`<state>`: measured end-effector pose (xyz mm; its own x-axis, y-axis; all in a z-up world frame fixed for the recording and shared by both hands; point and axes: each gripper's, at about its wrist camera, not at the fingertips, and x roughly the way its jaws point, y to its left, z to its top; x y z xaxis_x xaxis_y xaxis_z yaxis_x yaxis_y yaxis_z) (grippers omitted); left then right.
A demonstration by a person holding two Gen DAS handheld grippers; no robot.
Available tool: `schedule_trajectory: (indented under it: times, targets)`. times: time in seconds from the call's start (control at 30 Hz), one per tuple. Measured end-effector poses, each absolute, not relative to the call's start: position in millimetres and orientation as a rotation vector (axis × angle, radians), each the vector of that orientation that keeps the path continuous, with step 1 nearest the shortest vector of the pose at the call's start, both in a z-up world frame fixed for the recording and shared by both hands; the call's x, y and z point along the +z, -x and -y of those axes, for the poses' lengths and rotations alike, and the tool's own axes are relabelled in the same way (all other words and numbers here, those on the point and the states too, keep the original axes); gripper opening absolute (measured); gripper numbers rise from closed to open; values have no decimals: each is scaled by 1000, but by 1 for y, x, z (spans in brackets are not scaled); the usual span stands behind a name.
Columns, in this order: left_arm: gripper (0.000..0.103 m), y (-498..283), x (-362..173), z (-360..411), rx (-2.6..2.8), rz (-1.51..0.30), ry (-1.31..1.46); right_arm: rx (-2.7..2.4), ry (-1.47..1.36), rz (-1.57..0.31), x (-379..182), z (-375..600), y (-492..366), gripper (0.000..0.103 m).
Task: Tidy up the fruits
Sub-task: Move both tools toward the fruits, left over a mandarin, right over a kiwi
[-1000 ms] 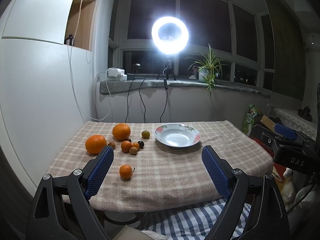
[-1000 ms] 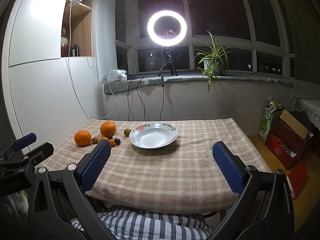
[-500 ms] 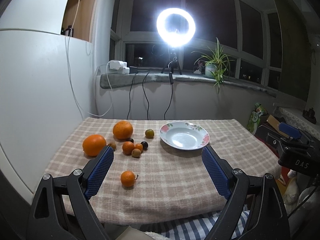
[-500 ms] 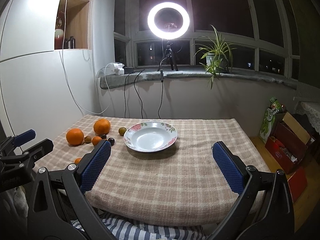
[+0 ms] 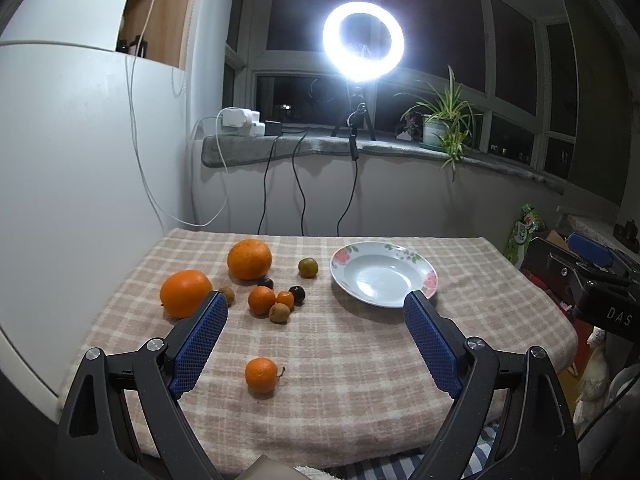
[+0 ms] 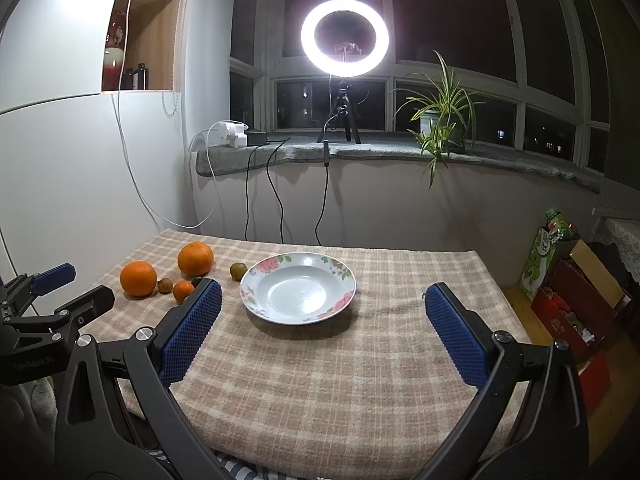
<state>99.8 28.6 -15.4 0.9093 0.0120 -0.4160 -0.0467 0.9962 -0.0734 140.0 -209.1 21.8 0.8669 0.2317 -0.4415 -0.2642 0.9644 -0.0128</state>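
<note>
Both views sit closer to the table (image 5: 360,360) than before. Left tongs (image 5: 316,340) and right tongs (image 6: 324,328) gape, empty; plate (image 6: 256,280) bare.

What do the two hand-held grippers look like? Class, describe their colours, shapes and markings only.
Both look alike. The left gripper and right gripper each have two black angular arms with silver bolts at the joints, tipped with flat, dark-blue pads textured like fine mesh. Seen from the left camera, the right gripper's black body carries white letters "DAS" and a blue part on top. No cables or sleeves show.
</note>
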Motion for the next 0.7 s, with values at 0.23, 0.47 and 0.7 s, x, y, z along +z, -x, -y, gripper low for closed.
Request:
schedule_trajectory:
  times: [0.23, 0.47, 0.7]
  targets:
    - [90, -112, -17, -37, 66, -432, 110, 279, 89, -443, 22, 202, -155, 103]
    - [90, -123, -22, -42, 85, -462, 106, 302, 74, -457, 17, 199, -171, 103]
    - [90, -131, -26, -44, 92, -481, 103, 321, 67, -487, 6, 197, -184, 103]
